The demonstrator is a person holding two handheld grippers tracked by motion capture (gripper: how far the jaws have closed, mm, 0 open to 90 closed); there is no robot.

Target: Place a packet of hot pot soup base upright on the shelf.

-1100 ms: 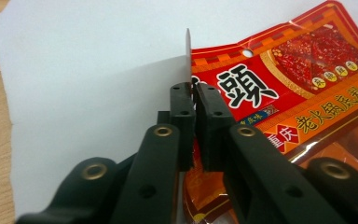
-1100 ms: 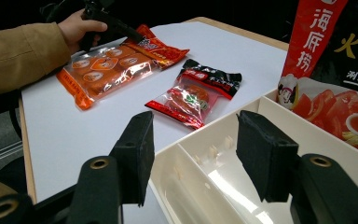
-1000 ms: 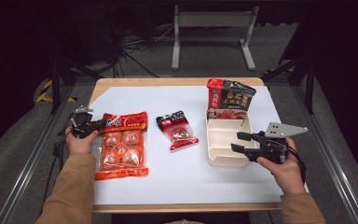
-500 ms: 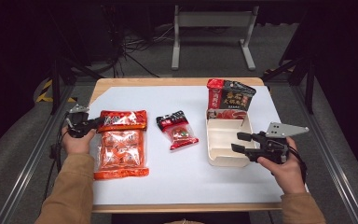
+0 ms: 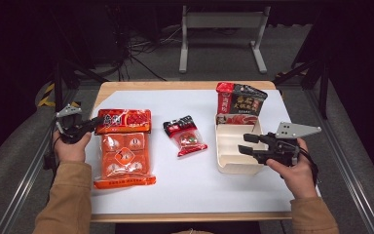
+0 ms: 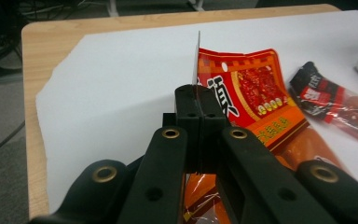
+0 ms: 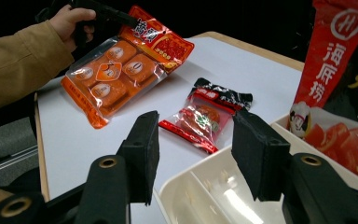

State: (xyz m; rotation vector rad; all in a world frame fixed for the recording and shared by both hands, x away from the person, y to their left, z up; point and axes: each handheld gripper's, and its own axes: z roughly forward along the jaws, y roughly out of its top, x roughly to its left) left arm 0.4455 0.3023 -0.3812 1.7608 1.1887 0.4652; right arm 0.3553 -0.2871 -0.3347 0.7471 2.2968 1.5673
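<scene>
Between the left gripper's [image 6: 199,100] matt black plastic jaws, the orange packet [image 5: 122,146] is glossy crinkled film. Just under the right gripper [image 7: 196,154], with its rough foam-like pads, the cream tray [image 7: 200,196] looks like smooth plastic.

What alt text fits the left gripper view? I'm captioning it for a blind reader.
The left gripper, jaws shut, pinches the top corner of an orange pack and lifts that edge off the white sheet. A small red and black packet lies to the right on the same sheet.
</scene>
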